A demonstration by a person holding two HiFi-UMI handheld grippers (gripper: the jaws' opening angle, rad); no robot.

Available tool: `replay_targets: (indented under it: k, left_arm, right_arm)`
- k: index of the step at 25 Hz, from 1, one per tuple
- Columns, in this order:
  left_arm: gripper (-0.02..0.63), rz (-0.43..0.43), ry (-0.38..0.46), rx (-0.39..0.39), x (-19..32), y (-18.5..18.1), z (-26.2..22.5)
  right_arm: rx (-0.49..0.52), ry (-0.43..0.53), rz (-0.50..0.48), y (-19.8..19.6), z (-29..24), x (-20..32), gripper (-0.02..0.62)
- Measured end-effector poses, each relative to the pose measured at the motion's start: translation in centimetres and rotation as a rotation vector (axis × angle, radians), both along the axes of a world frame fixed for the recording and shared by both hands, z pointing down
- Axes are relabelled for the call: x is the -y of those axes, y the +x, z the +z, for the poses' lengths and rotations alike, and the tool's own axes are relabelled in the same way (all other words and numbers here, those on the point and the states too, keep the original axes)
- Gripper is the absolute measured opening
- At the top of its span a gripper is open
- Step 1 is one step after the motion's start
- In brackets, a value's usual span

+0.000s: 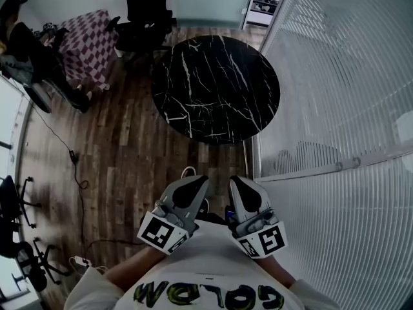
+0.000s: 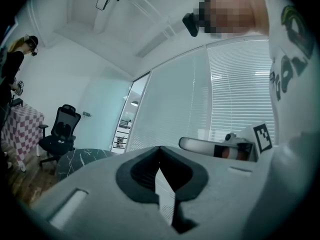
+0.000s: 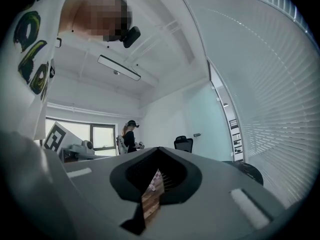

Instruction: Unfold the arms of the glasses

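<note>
Two grippers are held side by side at the person's chest. Both the left gripper [image 1: 197, 185] and the right gripper [image 1: 239, 185] have jaws pressed together on nothing. Each carries one marker cube [image 1: 162, 232]. The shirt lettering [image 1: 206, 294], seen upside down, appears to read "GOLD". One black marble table [image 1: 216, 86] stands ahead. No view shows where the glasses lie.

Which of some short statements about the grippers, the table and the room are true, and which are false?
1. The left gripper and the right gripper are both shut. True.
2. The round table is black with white veins. True.
3. Glasses lie on the table. False: none show on it.
4. The right gripper holds a cup. False: nothing is between its jaws.
5. An office chair stands beyond the table. True.
6. Carpet covers the room. False: the floor is wood planks.
</note>
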State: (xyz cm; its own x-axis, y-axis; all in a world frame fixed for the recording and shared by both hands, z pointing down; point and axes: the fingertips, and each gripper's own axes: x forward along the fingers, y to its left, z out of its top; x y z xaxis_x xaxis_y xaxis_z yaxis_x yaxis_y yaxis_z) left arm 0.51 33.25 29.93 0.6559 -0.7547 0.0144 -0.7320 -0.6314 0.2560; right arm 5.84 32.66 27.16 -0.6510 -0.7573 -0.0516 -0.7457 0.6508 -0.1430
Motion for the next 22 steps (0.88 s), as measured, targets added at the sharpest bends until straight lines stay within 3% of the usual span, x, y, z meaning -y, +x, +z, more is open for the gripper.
replay_targets:
  k: [9, 22]
  left_arm:
    - [0.0, 0.002, -0.011, 0.0, 4.4, -0.9, 0.9]
    - [0.0, 0.037, -0.018, 0.006, 16.7, -3.3, 1.3]
  right_arm:
    - [-0.009, -0.028, 0.007, -0.7, 1.2, 3.8, 0.002]
    - [-0.037, -0.052, 0.039, -3.0, 1.7, 16.0, 0.002]
